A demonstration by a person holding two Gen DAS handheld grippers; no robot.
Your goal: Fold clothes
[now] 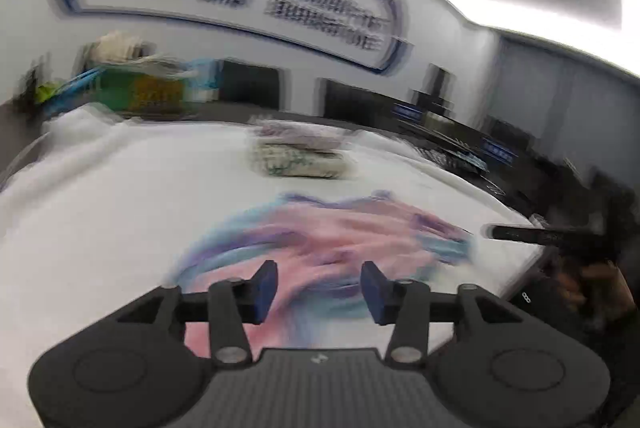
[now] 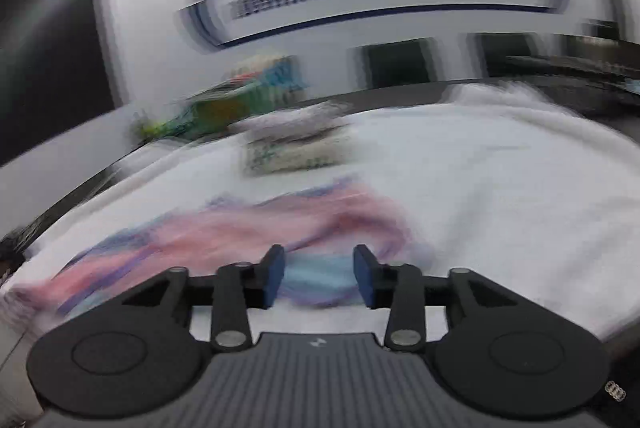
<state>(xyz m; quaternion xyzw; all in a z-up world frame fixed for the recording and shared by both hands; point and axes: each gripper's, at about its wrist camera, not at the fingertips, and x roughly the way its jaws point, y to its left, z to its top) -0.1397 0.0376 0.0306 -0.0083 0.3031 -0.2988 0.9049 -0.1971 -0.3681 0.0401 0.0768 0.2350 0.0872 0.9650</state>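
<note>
We see a white cloth-covered table (image 1: pixel 100 228) filling both views, motion-blurred. On it, near us, lies a crumpled pink, blue and purple garment (image 1: pixel 320 240), just ahead of both grippers. Farther back sits a stack of folded clothes (image 1: pixel 300 152), well apart from the garment. Beyond the table's far left edge stands a green and blue bin (image 1: pixel 140 92). Our left gripper (image 1: pixel 318 288) and right gripper (image 2: pixel 319 276) have jaws apart, empty, with nothing between them and the garment.
</note>
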